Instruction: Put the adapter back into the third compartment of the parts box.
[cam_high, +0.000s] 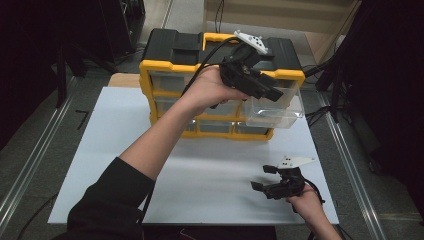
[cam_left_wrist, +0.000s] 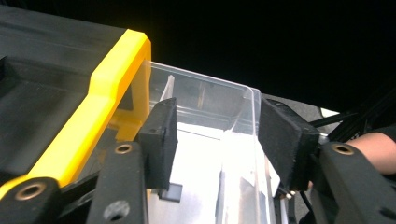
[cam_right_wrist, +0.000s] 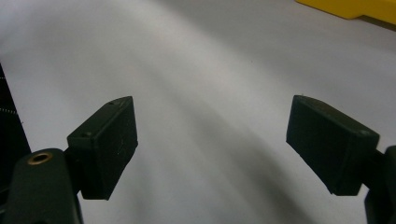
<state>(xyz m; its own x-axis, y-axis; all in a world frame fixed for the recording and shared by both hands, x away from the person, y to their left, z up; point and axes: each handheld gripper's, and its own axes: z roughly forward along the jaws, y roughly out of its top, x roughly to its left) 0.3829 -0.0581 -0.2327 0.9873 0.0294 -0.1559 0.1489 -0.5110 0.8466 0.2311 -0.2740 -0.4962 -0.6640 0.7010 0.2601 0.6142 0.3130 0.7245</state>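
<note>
A yellow and black drawer cabinet (cam_high: 170, 66) stands at the back of the white tabletop (cam_high: 210, 170). A clear plastic drawer (cam_high: 282, 112) sticks far out of its top right slot, and I see nothing inside it. My left gripper (cam_high: 272, 95) holds the drawer's front end. In the left gripper view the drawer's clear wall (cam_left_wrist: 210, 93) sits between the half-closed pads of the left gripper (cam_left_wrist: 217, 135), beside the yellow frame (cam_left_wrist: 107, 98). My right gripper (cam_high: 257, 186) rests low at the front right. It (cam_right_wrist: 212, 144) is open over bare tabletop.
Several more clear drawers fill the cabinet's lower rows (cam_high: 215, 125). Metal rails (cam_high: 35, 155) run along both sides of the table. A corner of the yellow cabinet (cam_right_wrist: 350, 7) appears at the top right of the right gripper view.
</note>
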